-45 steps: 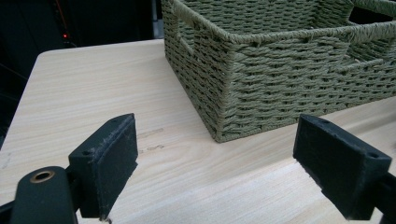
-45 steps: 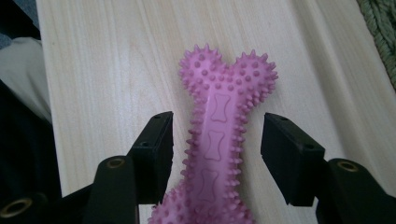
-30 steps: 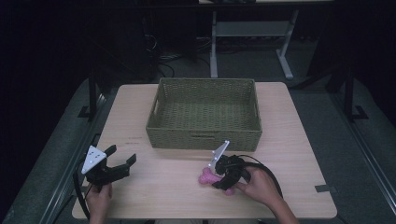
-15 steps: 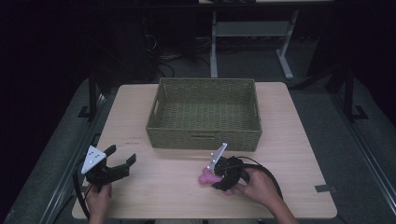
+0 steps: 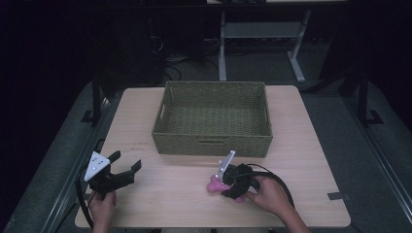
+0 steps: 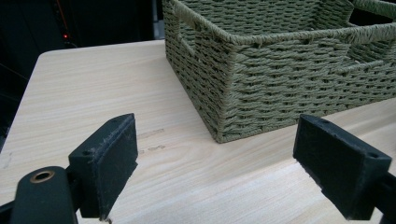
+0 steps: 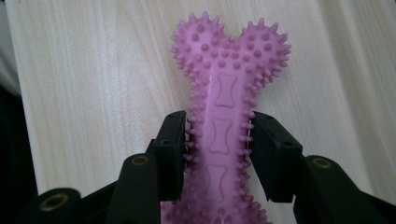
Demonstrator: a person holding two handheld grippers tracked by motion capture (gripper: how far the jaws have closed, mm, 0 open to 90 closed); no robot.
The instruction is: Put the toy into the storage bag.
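A pink spiky bone-shaped toy [image 7: 224, 112] lies on the wooden table, its shaft between the jaws of my right gripper [image 7: 219, 144], which is shut on it. From above, the pink toy [image 5: 213, 185] sits just in front of the woven green basket [image 5: 214, 143], with the right gripper [image 5: 224, 183] over it and a hand behind. My left gripper [image 5: 125, 165] rests near the table's front left corner, open, with nothing between its fingers [image 6: 105, 158]. In the left gripper view the basket [image 6: 285, 70] stands ahead to the right.
The basket is empty and takes up the middle back of the table [image 5: 141, 111]. A black cable [image 5: 272, 174] loops from the right gripper. Dark floor and a desk frame [image 5: 223, 53] lie beyond the far edge.
The right gripper and the pink toy have barely shifted. The left gripper has not moved.
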